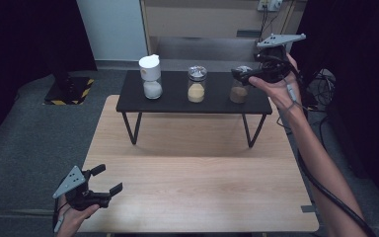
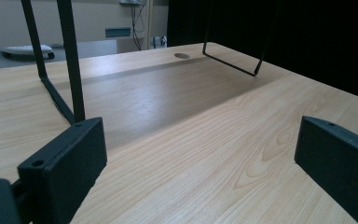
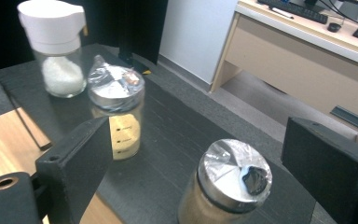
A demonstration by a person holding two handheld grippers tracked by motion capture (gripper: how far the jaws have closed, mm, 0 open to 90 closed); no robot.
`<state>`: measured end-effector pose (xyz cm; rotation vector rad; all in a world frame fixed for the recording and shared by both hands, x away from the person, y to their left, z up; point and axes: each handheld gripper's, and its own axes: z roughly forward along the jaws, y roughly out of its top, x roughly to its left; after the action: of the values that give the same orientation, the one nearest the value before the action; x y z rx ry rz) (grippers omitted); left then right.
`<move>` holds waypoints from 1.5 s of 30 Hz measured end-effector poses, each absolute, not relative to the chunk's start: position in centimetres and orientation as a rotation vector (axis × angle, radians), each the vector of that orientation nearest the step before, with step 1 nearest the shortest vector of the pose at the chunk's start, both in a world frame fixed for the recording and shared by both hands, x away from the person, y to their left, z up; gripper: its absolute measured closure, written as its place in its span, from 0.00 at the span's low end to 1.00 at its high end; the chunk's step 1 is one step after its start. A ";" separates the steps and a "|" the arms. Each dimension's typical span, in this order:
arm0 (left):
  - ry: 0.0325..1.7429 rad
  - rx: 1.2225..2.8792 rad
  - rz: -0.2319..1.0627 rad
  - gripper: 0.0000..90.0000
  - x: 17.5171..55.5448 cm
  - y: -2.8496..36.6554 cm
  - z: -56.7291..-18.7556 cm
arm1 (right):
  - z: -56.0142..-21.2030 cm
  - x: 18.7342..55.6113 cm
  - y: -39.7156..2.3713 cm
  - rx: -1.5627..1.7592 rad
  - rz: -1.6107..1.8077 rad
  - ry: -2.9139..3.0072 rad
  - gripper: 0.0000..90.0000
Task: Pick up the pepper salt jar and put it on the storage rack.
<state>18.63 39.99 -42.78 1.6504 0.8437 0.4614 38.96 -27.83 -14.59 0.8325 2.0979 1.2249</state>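
A low black shelf on thin wire legs stood across the far half of the wooden table, and three jars sat on it in a row. At the left end was a white-capped jar with white grains in it. In the middle stood a jar of yellow powder under a shiny metal lid. At the right end was the brown-powder jar, also under a shiny lid. The middle jar showed a few small dark marks down its glass in the right gripper view, too small to read; I could make out no other writing.

The right gripper was held up at the shelf's right end, just above and beside the brown-powder jar. Its jaws stood released and apart, with nothing clamped between them. In the right gripper view that jar's lid lay below and between the two black jaws, nearer the right one, and clear of both. The yellow jar stood just behind the left jaw there, so it was the closest neighbour on that side.

The left gripper rested low at the table's near left corner, well away from the shelf. Its jaws were spread wide over bare wood, with the shelf's wire legs ahead of it.
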 end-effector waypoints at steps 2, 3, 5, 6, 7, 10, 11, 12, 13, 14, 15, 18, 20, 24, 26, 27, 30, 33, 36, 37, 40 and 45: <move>0.842 1.651 0.462 0.01 18.6 40.0 -42.8 | -14.8 38.4 -28.4 0.822 1.256 2.090 0.10; 0.840 1.651 0.461 0.01 18.6 40.0 -42.8 | -14.9 38.1 -28.6 0.817 1.268 2.090 0.10; 0.840 1.656 0.462 0.01 18.6 39.9 -42.7 | -15.1 37.3 -29.0 0.797 1.289 2.086 0.10; 0.839 1.652 0.461 0.01 18.6 40.0 -42.8 | -15.2 37.0 -29.3 0.787 1.304 2.087 0.10; 0.839 1.652 0.460 0.01 18.7 40.0 -42.8 | -15.4 36.6 -29.4 0.781 1.313 2.086 0.10; 0.834 1.651 0.461 0.01 18.6 40.0 -42.8 | -16.1 35.6 -30.0 0.763 1.349 2.088 0.10; 0.834 1.653 0.461 0.01 18.7 40.0 -42.8 | -16.3 35.1 -30.2 0.752 1.353 2.089 0.10; 0.834 1.661 0.460 0.01 18.7 39.9 -42.7 | -16.5 34.9 -30.4 0.745 1.359 2.090 0.10; 0.835 1.664 0.459 0.01 18.7 39.9 -42.7 | -16.8 34.6 -30.5 0.739 1.368 2.090 0.10; 0.832 1.662 0.460 0.01 18.7 40.0 -42.7 | -17.0 34.1 -30.7 0.736 1.373 2.091 0.10; 0.828 1.660 0.463 0.01 18.6 40.0 -42.7 | -17.2 33.9 -30.8 0.733 1.379 2.092 0.10; 0.831 1.663 0.459 0.01 18.6 40.0 -42.7 | -17.8 33.0 -31.2 0.716 1.401 2.096 0.10; 0.827 1.661 0.461 0.01 18.6 40.0 -42.7 | -18.1 32.5 -31.5 0.711 1.418 2.104 0.10; 0.829 1.661 0.461 0.01 18.6 40.0 -42.7 | -18.8 31.4 -32.1 0.696 1.435 2.105 0.09; 0.829 1.661 0.460 0.01 18.6 40.0 -42.7 | -19.2 30.8 -32.2 0.688 1.440 2.100 0.09; 0.829 1.662 0.460 0.01 18.6 40.0 -42.7 | -19.4 30.5 -32.4 0.684 1.449 2.100 0.09; 0.826 1.665 0.460 0.01 18.6 40.0 -42.7 | -19.9 29.4 -32.5 0.670 1.451 2.101 0.09; 0.827 1.665 0.459 0.01 18.6 39.9 -42.7 | -20.5 28.5 -32.8 0.661 1.455 2.100 0.09; 0.829 1.667 0.459 0.01 18.6 39.9 -42.7 | -21.2 27.9 -33.3 0.672 1.487 2.112 0.09; 0.829 1.667 0.459 0.01 18.6 39.9 -42.7 | -21.3 27.7 -33.3 0.670 1.486 2.113 0.09; 0.829 1.668 0.459 0.01 18.7 39.9 -42.7 | -21.9 26.8 -33.2 0.654 1.471 2.116 0.09; 0.829 1.668 0.460 0.01 18.6 39.9 -42.7 | -23.1 25.7 -33.5 0.645 1.498 2.117 0.09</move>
<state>18.62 39.91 -42.68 1.6682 0.8285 0.4605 25.71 -33.47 -23.13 0.6447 2.1172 1.4981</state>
